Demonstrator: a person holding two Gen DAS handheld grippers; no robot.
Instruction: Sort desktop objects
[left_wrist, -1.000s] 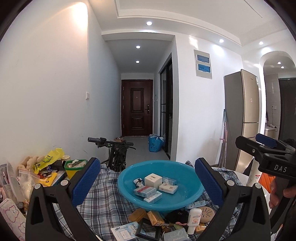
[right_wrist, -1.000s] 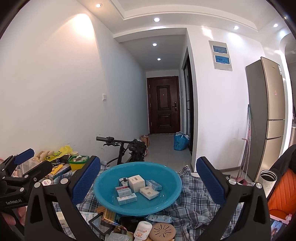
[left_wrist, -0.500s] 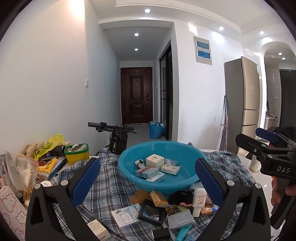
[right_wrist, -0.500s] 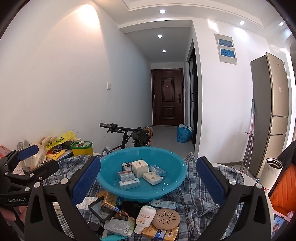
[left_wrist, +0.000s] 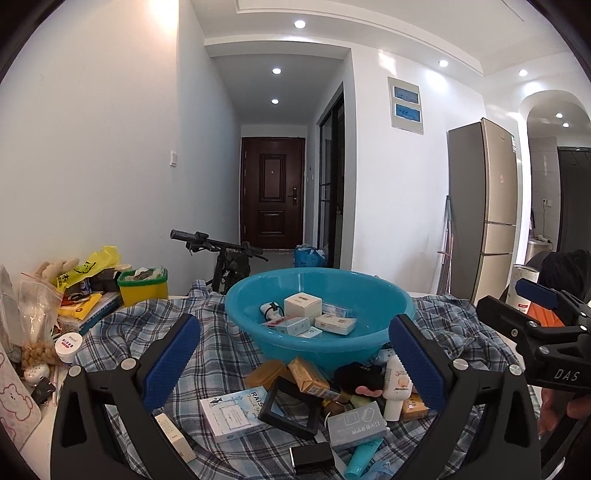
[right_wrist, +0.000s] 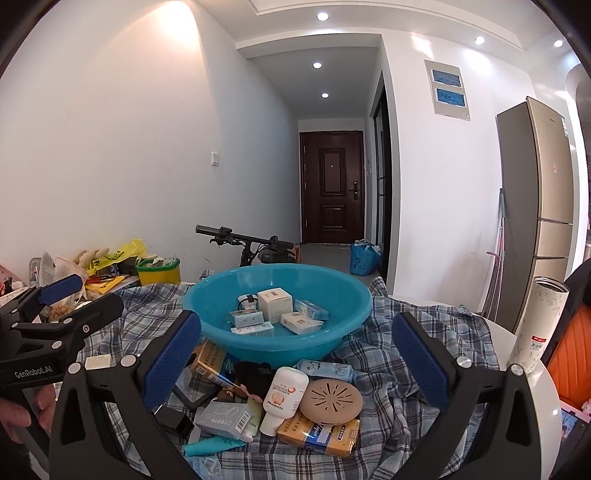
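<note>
Well, both my grippers hang over the plaid cloth (left_wrist: 110, 339), fingers spread wide and holding nothing: left gripper (left_wrist: 295, 354), right gripper (right_wrist: 297, 354). At twelve o'clock from each sits the blue basin (right_wrist: 343, 295), holding a white square box (right_wrist: 274, 303) among several flat packets. Between my right fingers, nearer me, lies the loose pile: a white lotion bottle (right_wrist: 282, 395), a tan round disc (right_wrist: 330, 397) just at its three o'clock, a grey barcoded box (right_wrist: 225, 415) at its eight o'clock.
</note>
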